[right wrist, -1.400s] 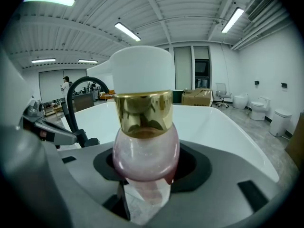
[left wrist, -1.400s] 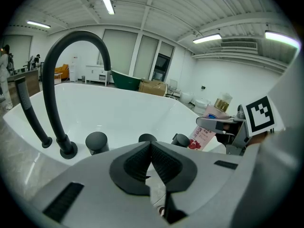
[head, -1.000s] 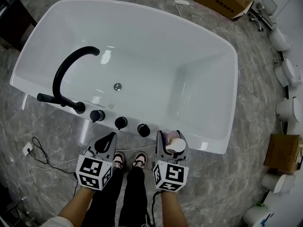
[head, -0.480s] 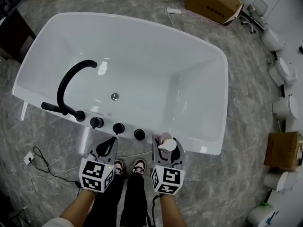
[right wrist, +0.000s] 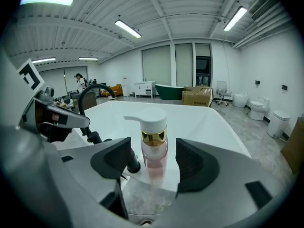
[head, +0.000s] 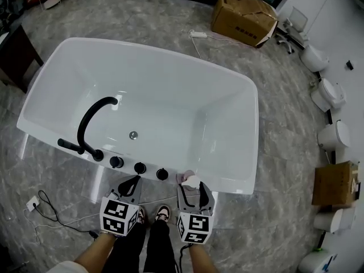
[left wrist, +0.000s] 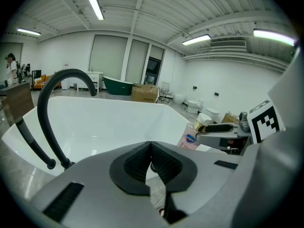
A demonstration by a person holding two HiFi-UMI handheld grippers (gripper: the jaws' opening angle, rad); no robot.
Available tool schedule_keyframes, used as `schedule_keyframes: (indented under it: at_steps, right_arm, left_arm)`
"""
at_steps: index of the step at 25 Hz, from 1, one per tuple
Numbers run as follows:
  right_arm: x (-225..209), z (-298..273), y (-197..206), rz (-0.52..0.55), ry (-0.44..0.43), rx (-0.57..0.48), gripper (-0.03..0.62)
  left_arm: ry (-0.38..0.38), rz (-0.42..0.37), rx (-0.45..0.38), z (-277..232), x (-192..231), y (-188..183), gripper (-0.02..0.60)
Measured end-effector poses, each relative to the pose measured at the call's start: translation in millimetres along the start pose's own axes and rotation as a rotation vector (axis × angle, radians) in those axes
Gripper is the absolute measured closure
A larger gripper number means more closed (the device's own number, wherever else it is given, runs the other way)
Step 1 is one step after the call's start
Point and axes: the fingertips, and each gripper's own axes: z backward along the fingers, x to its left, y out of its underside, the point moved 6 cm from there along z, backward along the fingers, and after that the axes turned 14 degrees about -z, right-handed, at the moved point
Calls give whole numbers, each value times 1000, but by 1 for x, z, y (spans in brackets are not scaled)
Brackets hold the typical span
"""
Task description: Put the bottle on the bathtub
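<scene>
A clear pink pump bottle (right wrist: 153,146) with a white head and gold collar stands upright on the near rim of the white bathtub (head: 254,147). The head view shows the bottle (head: 190,180) just right of the black knobs. My right gripper (right wrist: 154,163) is open, one pad on each side of the bottle, with a gap to both. In the head view the right gripper (head: 194,188) sits at the rim's outer edge. My left gripper (left wrist: 151,163) is shut with nothing in it, and the left gripper (head: 132,182) hovers near the rim below the knobs. The bottle (left wrist: 190,139) also shows at the right of its view.
A black arched faucet (head: 91,118) and three black knobs (head: 139,168) stand on the near rim. A cardboard box (head: 243,13) lies beyond the tub, toilets (head: 333,135) line the right side, and a cable (head: 42,201) trails on the floor at left. The person's shoes (head: 163,213) are below.
The head camera has drawn back, so the tub sits lower and smaller in view. Both grippers stay at the near rim, the right one still around the bottle.
</scene>
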Motion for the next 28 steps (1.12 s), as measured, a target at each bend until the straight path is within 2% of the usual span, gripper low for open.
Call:
schedule_keyframes:
  at_steps: [8, 15, 28]
  right_arm:
    - [12, 25, -13, -3, -8, -14, 306]
    - [14, 46, -32, -68, 6, -29, 306]
    - [11, 94, -80, -77, 64, -149, 306]
  left_arm:
    - [7, -27, -22, 11, -2, -20, 566]
    - [16, -35, -50, 20, -5, -39, 565]
    - [26, -44, -160, 49, 0, -79, 565]
